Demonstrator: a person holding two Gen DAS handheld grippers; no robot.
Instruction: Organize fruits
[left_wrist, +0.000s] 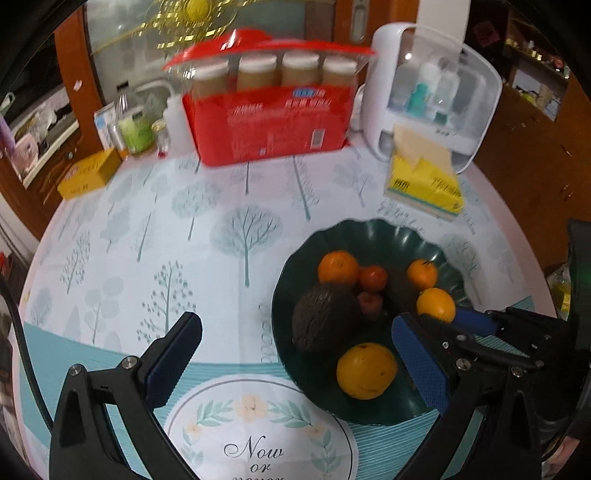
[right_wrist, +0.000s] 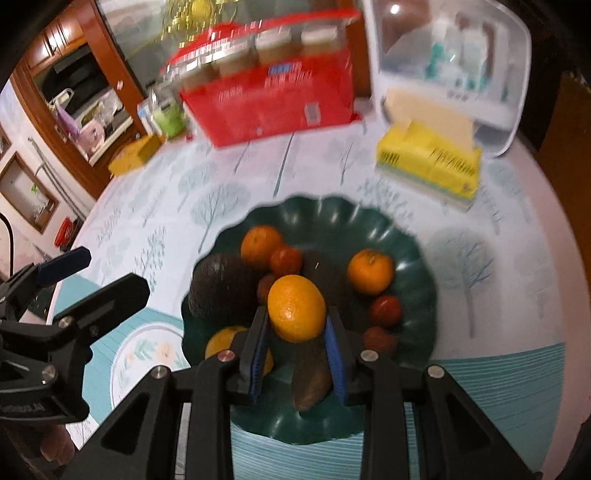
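A tree-patterned cloth covers the table (left_wrist: 229, 236), with a red carton (left_wrist: 269, 125) at the back. The dark green plate (right_wrist: 413, 258) holds oranges, small red fruits and an avocado (right_wrist: 221, 288). The right tool (right_wrist: 295, 332) grips an orange (right_wrist: 296, 308) just above that plate. The left tool (left_wrist: 295, 354) stands wide, empty, over the plate's near edge.

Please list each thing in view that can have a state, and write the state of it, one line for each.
left gripper: jaws open, nothing between them
right gripper: jaws shut on the orange
orange: held above the plate
green plate: on the table, holding fruit
avocado: lying in the plate
red box: lid raised, jars inside
white case: closed, bottles visible inside
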